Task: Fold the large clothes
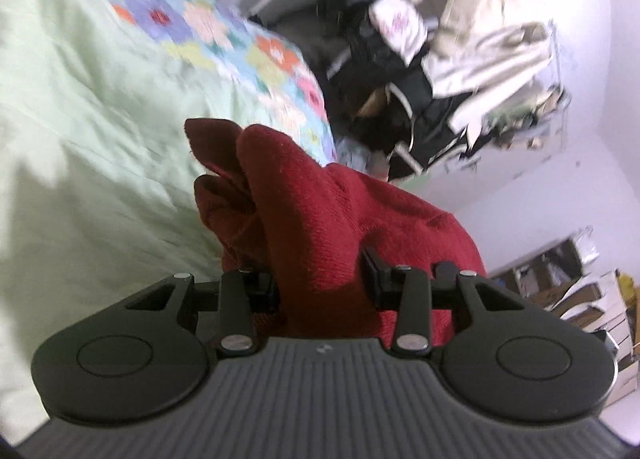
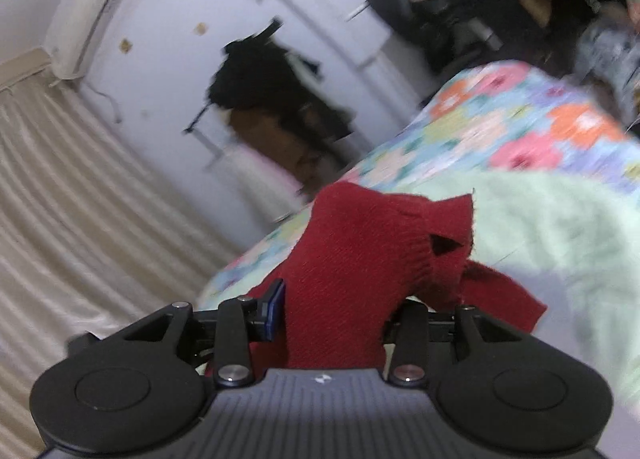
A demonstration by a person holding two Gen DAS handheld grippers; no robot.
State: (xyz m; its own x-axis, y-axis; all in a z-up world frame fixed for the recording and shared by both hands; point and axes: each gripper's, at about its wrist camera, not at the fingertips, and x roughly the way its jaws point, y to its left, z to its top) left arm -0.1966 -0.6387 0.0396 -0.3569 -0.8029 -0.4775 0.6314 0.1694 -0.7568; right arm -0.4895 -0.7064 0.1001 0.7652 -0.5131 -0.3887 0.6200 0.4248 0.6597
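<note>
A dark red knitted garment (image 1: 316,219) is bunched up between the fingers of my left gripper (image 1: 320,279), which is shut on it; the cloth hides the fingertips. In the right wrist view another part of the same red garment (image 2: 360,251) sticks up from my right gripper (image 2: 332,319), also shut on it, with a ribbed edge hanging to the right. Both grippers hold the garment lifted above the bed. Both views are tilted and blurred.
The bed has a pale green cover (image 1: 80,119) and a flowered quilt (image 2: 520,119) at its far end. A rack of piled clothes (image 1: 440,59) stands past the bed. Curtains (image 2: 60,199), an air conditioner (image 2: 88,15) and hanging dark clothes (image 2: 272,91) line the wall.
</note>
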